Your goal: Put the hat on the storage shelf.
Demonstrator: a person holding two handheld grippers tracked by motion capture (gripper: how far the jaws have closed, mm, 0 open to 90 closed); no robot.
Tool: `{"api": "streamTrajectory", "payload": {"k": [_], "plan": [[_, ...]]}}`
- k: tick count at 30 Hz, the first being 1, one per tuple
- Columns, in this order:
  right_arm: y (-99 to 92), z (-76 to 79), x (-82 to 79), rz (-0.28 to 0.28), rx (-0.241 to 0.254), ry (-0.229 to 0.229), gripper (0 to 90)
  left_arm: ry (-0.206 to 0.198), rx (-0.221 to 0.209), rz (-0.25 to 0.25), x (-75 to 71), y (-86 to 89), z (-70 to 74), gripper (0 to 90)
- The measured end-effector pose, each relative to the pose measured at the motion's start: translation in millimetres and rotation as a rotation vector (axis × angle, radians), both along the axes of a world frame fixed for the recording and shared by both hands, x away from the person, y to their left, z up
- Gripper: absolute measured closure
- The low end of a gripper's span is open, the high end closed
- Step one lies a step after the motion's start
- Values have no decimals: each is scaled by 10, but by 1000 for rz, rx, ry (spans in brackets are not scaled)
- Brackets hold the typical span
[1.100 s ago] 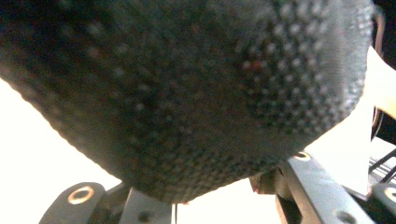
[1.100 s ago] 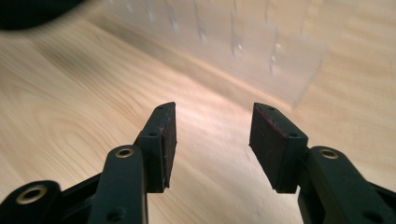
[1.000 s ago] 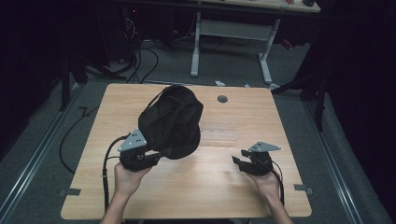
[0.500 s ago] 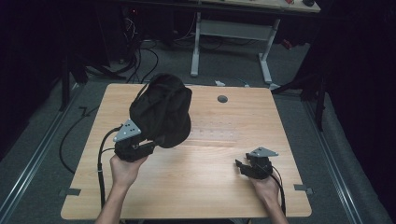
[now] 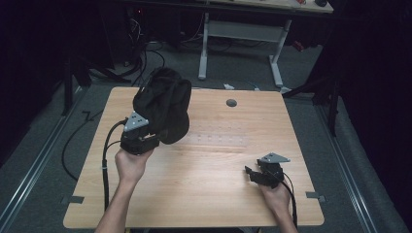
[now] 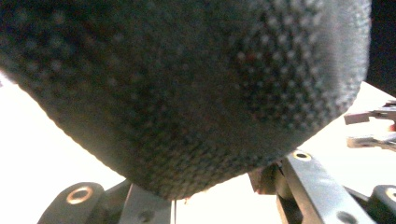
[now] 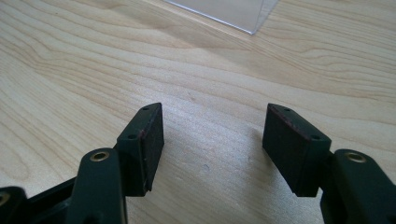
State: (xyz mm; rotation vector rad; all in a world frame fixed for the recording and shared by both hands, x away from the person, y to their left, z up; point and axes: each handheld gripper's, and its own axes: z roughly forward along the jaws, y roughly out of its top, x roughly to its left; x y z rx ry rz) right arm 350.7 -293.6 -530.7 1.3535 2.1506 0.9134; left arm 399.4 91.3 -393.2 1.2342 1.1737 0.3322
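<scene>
The left gripper (image 5: 145,138) is clamped tight on the lower edge of a black mesh bag (image 5: 163,111), holding it up off the wooden table (image 5: 204,184). In the left gripper view the bag's (image 6: 187,93) dotted weave bulges right over the jaws, which pinch its bottom fold between them. Compared with a second ago, the bag has travelled away from the round grommet hole (image 5: 231,103) near the table's far edge: it hung close to the hole's near-left side then, and now sits further left, over the table's far-left part, well apart from the hole. The left hand (image 5: 130,165) has gone with it, leftward and a touch higher.

The right gripper (image 5: 255,175) sits low over the table on the near-right side of the hole, well apart from it and from the bag. Its jaws have just been opening and now stand wide, with nothing between them; the right gripper view shows only bare wood grain between the two black pads (image 7: 152,140). It has sunk a little toward the tabletop since the earlier frame. Beyond its jaws lies the corner of a clear plastic sheet (image 7: 224,11), flat on the wood.
</scene>
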Motion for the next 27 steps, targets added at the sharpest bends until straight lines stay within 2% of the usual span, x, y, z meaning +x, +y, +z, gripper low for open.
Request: {"api": "streamTrajectory", "payload": {"k": [11,21,23,27], "plan": [[4,0,-2,2,0,0,377,21,58,68,140,-67,20,677],[5,-1,-3,1,0,0,376,37,93,98,227,-138,-18,677],[4,-1,-2,2,-1,-1,376,41,112,109,244,-153,-34,677],[4,-1,-2,2,-1,-1,376,44,118,120,263,-170,-45,677]]}}
